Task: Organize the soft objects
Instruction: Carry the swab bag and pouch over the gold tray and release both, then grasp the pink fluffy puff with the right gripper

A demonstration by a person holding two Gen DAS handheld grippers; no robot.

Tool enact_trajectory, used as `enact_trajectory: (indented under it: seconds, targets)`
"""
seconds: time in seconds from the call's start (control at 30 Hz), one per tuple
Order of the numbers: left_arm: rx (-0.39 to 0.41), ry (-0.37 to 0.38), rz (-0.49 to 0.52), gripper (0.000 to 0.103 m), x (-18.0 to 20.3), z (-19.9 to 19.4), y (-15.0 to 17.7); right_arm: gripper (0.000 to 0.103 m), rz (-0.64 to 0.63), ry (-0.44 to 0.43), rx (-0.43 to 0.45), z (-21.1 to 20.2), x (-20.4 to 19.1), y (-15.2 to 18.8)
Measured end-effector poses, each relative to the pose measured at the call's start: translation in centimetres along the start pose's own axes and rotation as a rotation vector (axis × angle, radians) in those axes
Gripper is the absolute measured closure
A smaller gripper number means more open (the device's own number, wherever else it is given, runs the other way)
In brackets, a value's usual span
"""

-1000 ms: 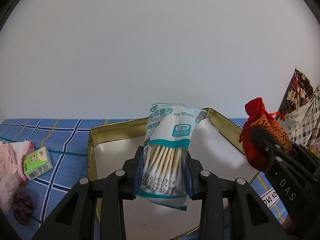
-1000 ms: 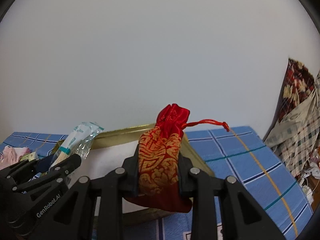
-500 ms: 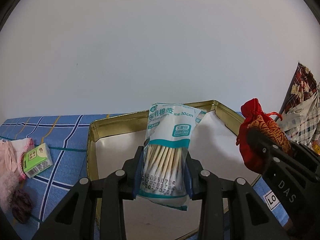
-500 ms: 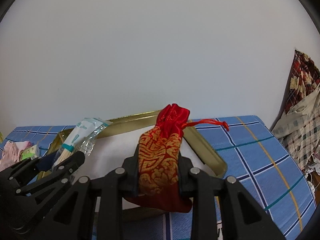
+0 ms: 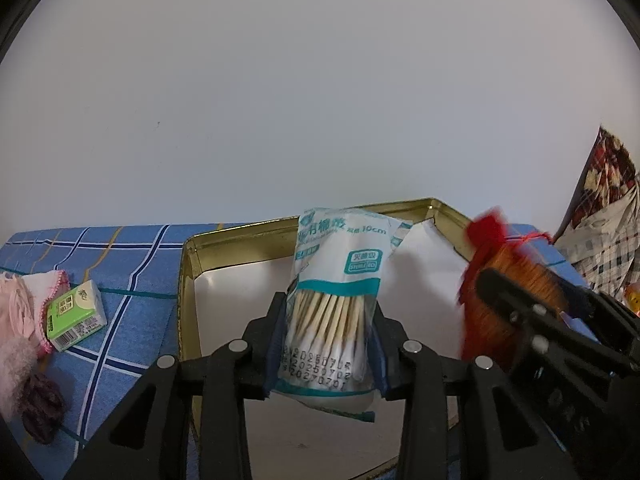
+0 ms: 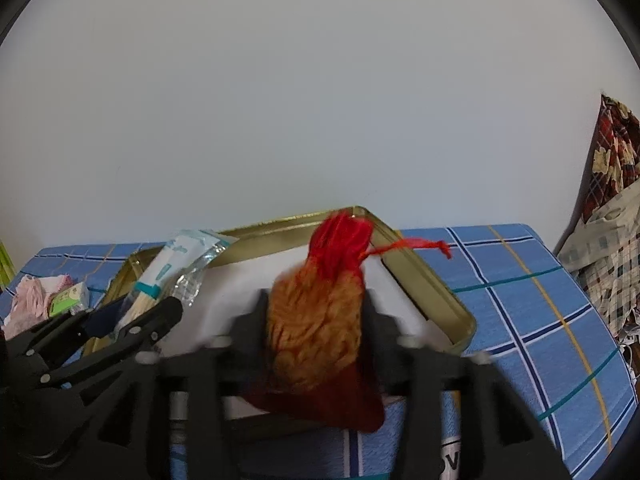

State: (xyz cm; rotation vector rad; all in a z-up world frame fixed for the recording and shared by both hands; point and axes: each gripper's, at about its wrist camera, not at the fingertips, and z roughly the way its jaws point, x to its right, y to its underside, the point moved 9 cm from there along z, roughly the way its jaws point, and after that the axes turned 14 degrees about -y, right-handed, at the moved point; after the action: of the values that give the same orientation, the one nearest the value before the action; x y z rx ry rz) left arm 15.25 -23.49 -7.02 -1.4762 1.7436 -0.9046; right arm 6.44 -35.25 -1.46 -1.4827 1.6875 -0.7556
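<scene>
Left wrist view: the upper half is filled by a plain white wall (image 5: 320, 100). Beneath it, a bench covered in a blue checked cloth with white, navy and yellow lines (image 5: 132, 264) is spread across the picture. A shallow rectangular gold-coloured metal tin with a white floor (image 5: 188, 280) is set on the cloth, open at the top. At the far right edge, a heap of red and cream patterned fabrics (image 6: 608, 208) is seen beside the bench.

The black left tongs (image 5: 330, 320) are held over the tin. They have just been opening a little, yet a clear plastic packet of wooden-stemmed cotton swabs with teal print (image 5: 340, 280) is still clamped upright between the blue pads, above the tin's floor.

In the right wrist view, the black right tongs (image 6: 316, 304) are blurred above the near right part of the tin. They have just been opening widely, and a red drawstring pouch with a gold pattern (image 6: 316, 320) is seen between the fingers, blurred. The pads appear to have been drawn off its sides, so it looks released. Its red cord is trailed to the right over the tin's rim.

To the left of the tin, a crumpled pale pink cloth (image 5: 20, 308) is laid on the bench, with a small green pocket tissue pack (image 5: 74, 316) touching it. A small dark purple fuzzy item (image 5: 40, 404) is placed just below them.
</scene>
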Motion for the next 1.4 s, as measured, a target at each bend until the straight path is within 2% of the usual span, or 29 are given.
enact_trajectory:
  seconds: [0.03,0.07,0.1,0.2,0.23,0.4,0.6,1.0,1.17,1.4]
  targets:
    - [0.011,-0.004,-0.013,0.059,-0.3,-0.1,-0.1,0.032,-0.009,0.028,0.022,-0.4,0.1,-0.3]
    - [0.025,-0.01,-0.025,0.051,-0.6,-0.4,-0.3,0.025,-0.018,0.045,0.04,-0.8,0.2,-0.6]
    - [0.038,-0.027,-0.04,0.041,-1.0,-0.6,-0.6,0.022,-0.023,0.061,0.06,-1.2,0.3,-0.9]
    - [0.074,-0.066,-0.089,0.024,-2.4,-1.5,-1.2,0.008,-0.004,0.066,0.101,-2.2,0.6,-1.5]
    - [0.083,-0.071,-0.099,0.024,-2.7,-1.7,-1.3,0.005,0.005,0.059,0.109,-2.3,0.7,-1.6]
    - [0.134,-0.142,-0.089,0.023,-3.9,-3.0,-1.6,0.005,-0.002,0.058,0.1,-2.3,0.4,-2.0]
    - [0.156,-0.182,-0.066,0.023,-5.3,-4.1,-1.1,0.005,-0.024,0.056,0.111,-2.5,-0.5,-1.6]
    - [0.173,-0.231,-0.041,0.023,-7.7,-5.0,0.1,0.004,-0.02,0.062,0.11,-2.7,-1.1,-1.3]
    - [0.18,-0.233,-0.037,0.023,-8.0,-5.2,0.4,0.004,-0.014,0.049,0.145,-3.2,-1.6,-1.2]
    - [0.197,-0.241,-0.046,0.023,-9.8,-6.3,0.9,0.004,-0.058,0.103,0.181,-3.6,-2.4,-1.1]
